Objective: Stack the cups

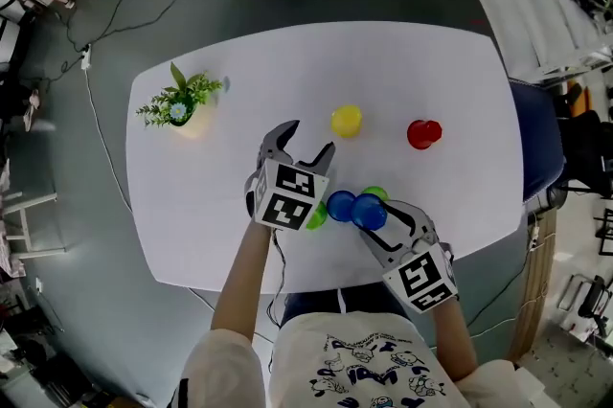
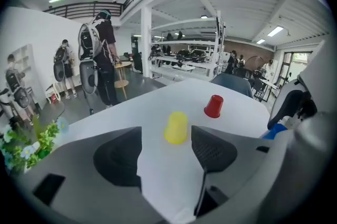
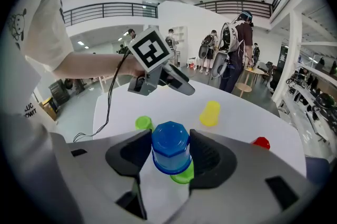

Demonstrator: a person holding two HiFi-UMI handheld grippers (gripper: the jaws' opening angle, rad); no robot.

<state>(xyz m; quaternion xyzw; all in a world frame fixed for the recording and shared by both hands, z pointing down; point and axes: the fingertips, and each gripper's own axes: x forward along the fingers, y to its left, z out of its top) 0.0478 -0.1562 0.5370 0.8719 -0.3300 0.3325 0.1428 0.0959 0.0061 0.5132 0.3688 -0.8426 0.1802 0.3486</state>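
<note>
My right gripper [image 1: 378, 222] is shut on an upside-down blue cup [image 3: 170, 146], held just above the white table [image 1: 239, 205]. A green cup [image 3: 184, 171] stands under it and a second green cup [image 3: 143, 123] to its left. In the head view another blue round shape [image 1: 341, 205] touches the held cup's left side; whether it is a separate cup I cannot tell. My left gripper [image 1: 306, 143] hovers open and empty, pointing at the yellow cup [image 2: 176, 127] a short way beyond its jaws. The red cup [image 1: 422, 133] stands further right.
A small potted plant [image 1: 182, 104] stands at the table's far left. A chair [image 1: 541, 147] is at the right edge. A cable [image 1: 278, 282] hangs off the near edge by my left arm. People [image 2: 97, 60] stand on the floor beyond the table.
</note>
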